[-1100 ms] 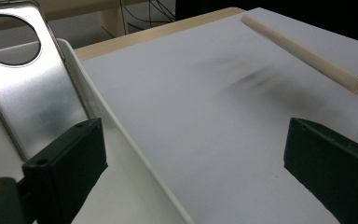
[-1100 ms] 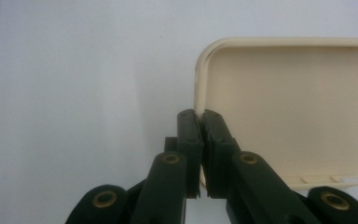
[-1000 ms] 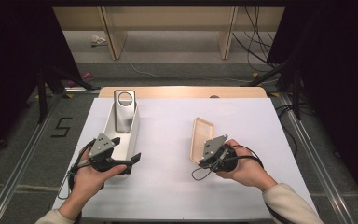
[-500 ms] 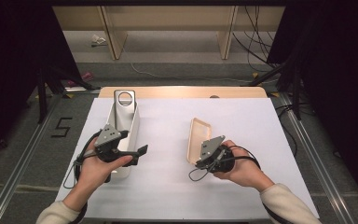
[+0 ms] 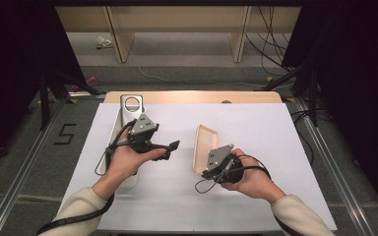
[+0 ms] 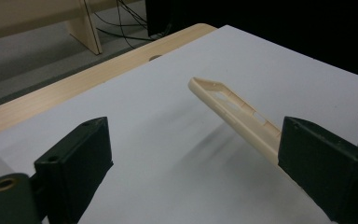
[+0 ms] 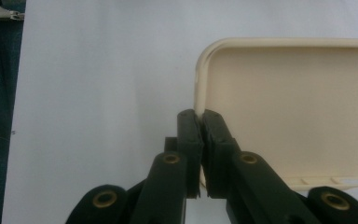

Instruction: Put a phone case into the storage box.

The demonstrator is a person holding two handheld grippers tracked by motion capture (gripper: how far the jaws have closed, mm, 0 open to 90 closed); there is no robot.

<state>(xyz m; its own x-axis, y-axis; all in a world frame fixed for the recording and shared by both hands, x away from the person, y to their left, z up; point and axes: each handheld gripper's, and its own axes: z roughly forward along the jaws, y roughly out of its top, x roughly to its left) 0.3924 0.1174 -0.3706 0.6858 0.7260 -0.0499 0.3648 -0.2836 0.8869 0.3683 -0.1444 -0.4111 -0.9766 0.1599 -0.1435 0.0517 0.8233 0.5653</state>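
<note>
Right tongs (image 5: 203,166): we see them clenched on the side wall of a cream phone case (image 5: 204,145), the two pads pinching that thin rim near one rounded corner.
Phone case: we see it tipped up on edge, lifted off the white bench (image 5: 275,162); its hollow inner face lies just to the right of the pinching pads in the right gripper view (image 7: 289,107).
Left tongs (image 5: 172,147): we see them released, jaws wide apart with nothing between, hovering above the bench and pointing toward the case.
Case from the left tongs: ahead of them, running toward the right-hand jaw (image 6: 235,109).
White box (image 5: 122,123): behind the left tongs, under that hand, with a round hole in its far end.
</note>
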